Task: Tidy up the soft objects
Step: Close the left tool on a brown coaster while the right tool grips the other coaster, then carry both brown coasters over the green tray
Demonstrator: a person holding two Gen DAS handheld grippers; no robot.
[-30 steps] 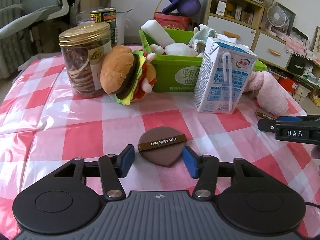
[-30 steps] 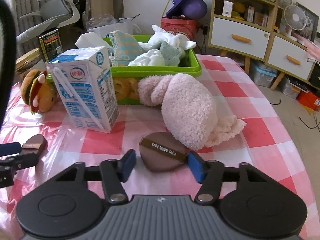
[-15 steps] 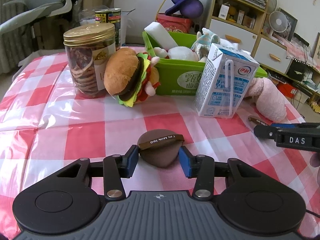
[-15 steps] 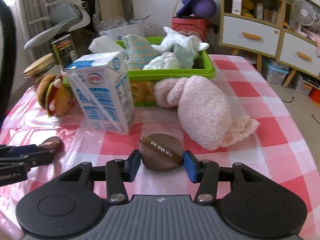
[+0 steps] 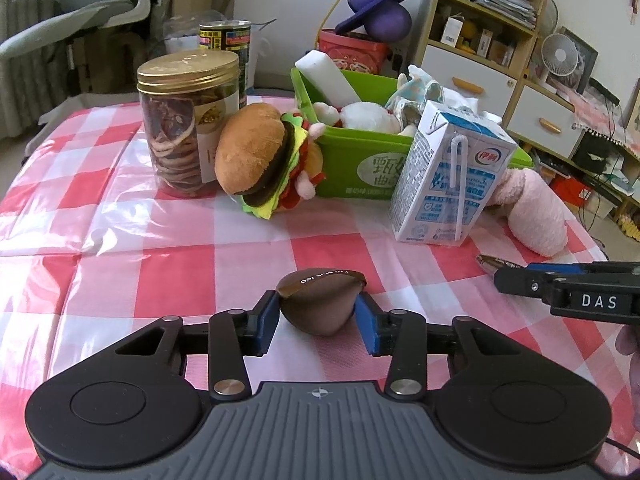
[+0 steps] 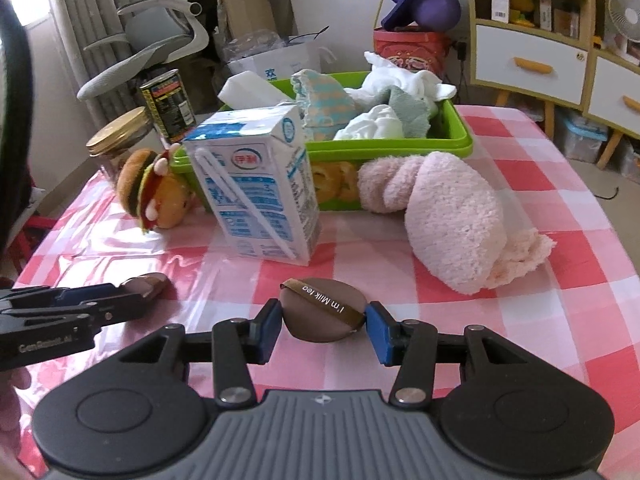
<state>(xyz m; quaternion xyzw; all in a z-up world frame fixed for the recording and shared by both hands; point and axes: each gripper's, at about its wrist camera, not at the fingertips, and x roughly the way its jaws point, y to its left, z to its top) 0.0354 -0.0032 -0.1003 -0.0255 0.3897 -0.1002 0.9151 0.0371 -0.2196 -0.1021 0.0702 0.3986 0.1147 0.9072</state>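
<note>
- Left gripper (image 5: 316,322) pinches one brown puff (image 5: 320,304) by its sides, blue pads (image 5: 266,320) pressed in so the soft edge bulges; it looks just lifted off the checked cloth (image 5: 180,264).
- Right gripper (image 6: 323,328) squeezes a second brown puff (image 6: 323,310) the same way.
- Beyond, the green bin (image 6: 456,136) already holds soft things; likely destination; milk carton (image 6: 256,184) stands in the way.

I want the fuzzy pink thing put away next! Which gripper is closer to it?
The right gripper. The pink plush lies just ahead of it, to its right. The left gripper is farther away, across the table, beyond the milk carton. Each gripper holds a brown puff.
</note>
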